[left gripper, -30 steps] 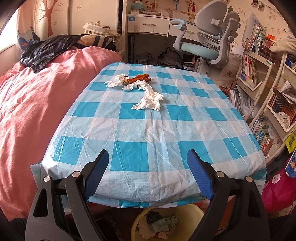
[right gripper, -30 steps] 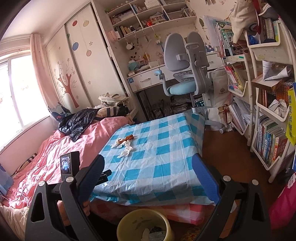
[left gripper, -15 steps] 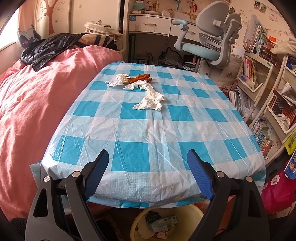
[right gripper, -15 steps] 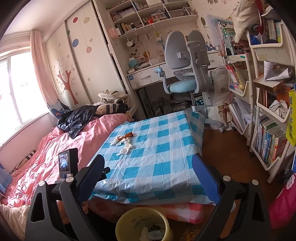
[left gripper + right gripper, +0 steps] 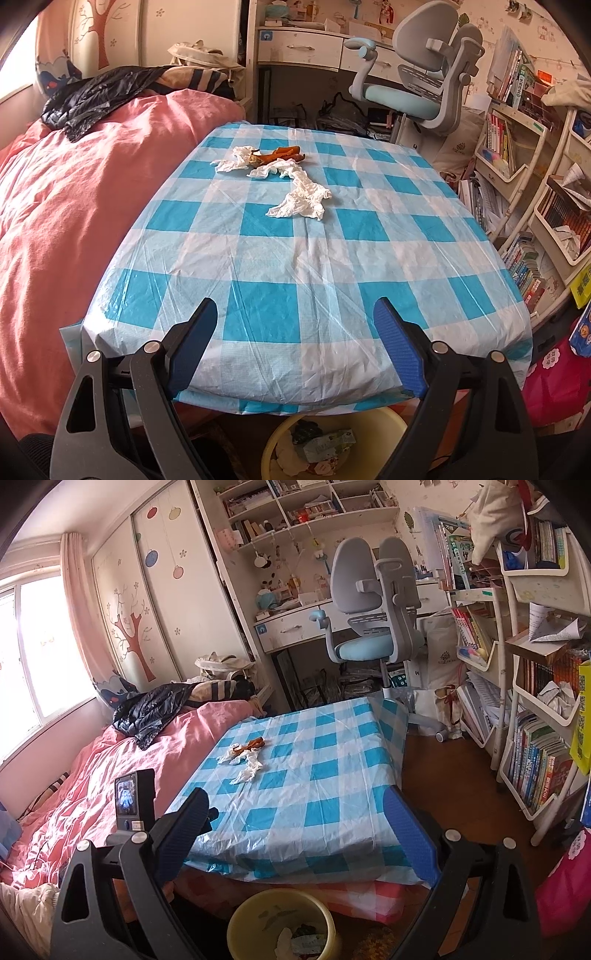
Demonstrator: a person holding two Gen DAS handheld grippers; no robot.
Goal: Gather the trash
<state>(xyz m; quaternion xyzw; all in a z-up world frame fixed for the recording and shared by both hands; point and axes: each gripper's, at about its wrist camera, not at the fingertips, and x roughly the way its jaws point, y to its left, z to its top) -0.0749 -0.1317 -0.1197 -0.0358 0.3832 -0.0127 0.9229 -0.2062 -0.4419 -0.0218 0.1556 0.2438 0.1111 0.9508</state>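
Tissues (image 5: pixel 299 201) mid-table, near edge (image 5: pixel 288 391) bare, both tongs (image 5: pixel 295 317) (image 5: pixel 295 805) wide, empty.

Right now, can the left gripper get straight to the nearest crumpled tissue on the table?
Probably yes. The left gripper has its jaws open and empty at the near edge, and only bare checked tablecloth lies before the crumpled tissue. It is a long forward reach, though.

Sunlit window (image 5: pixel 40 650), pink bed (image 5: pixel 122 768), checked table (image 5: pixel 295 258), grey desk chair (image 5: pixel 373 602), crowded bookshelves (image 5: pixel 539 709)
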